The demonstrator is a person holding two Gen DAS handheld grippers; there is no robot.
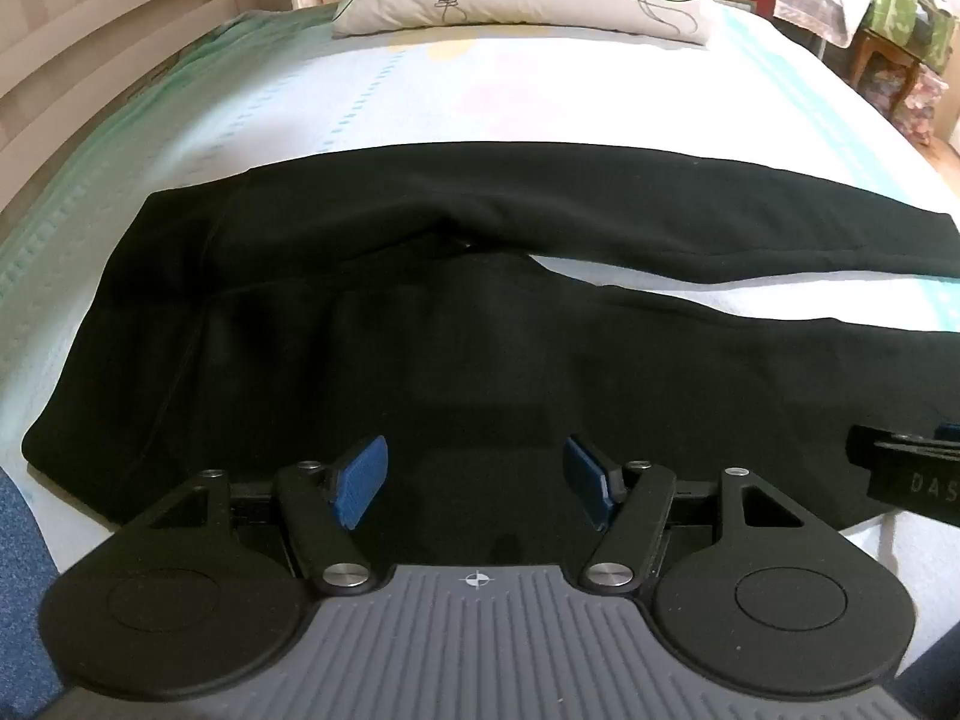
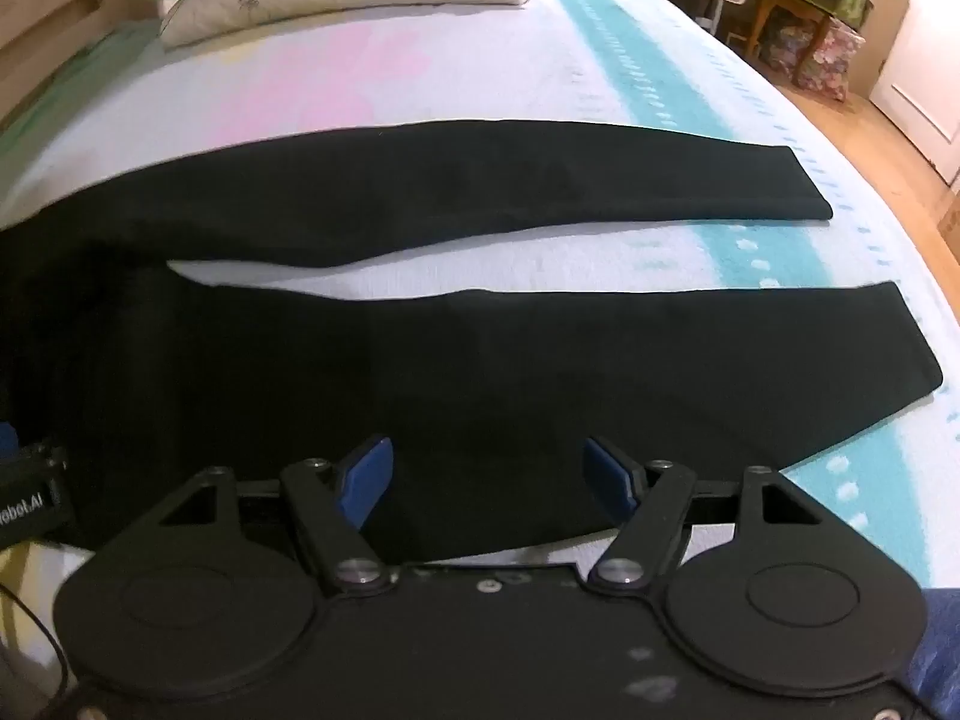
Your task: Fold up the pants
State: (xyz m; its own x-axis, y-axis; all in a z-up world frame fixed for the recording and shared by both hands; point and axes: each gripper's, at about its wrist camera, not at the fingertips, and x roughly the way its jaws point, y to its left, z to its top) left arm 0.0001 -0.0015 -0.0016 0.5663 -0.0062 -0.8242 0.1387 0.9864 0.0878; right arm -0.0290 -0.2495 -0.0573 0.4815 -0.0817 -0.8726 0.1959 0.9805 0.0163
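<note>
**Black pants, laid flat, unfolded**

Bed [image 1: 540, 90]: pale patterned cover, the work surface. Two leaf-print pillows [image 1: 516, 0] stacked at the far end.

Pants [image 1: 420, 312]: black, spread crosswise on the near part of the bed, waist to the left, legs running right. Far leg [image 2: 540, 180] and near leg [image 2: 600, 348] lie apart, a strip of cover showing between them. Judged soft, light, limp knit; likely to sag and drag rather than hold shape. Best taken at edges: near side of the waistband and near leg's hem, lifting both together.

Left gripper [image 1: 477, 483]: jaws wide, nothing between the blue pads, above the seat area.

Right gripper [image 2: 489, 483]: jaws wide, empty, above the near leg.
</note>
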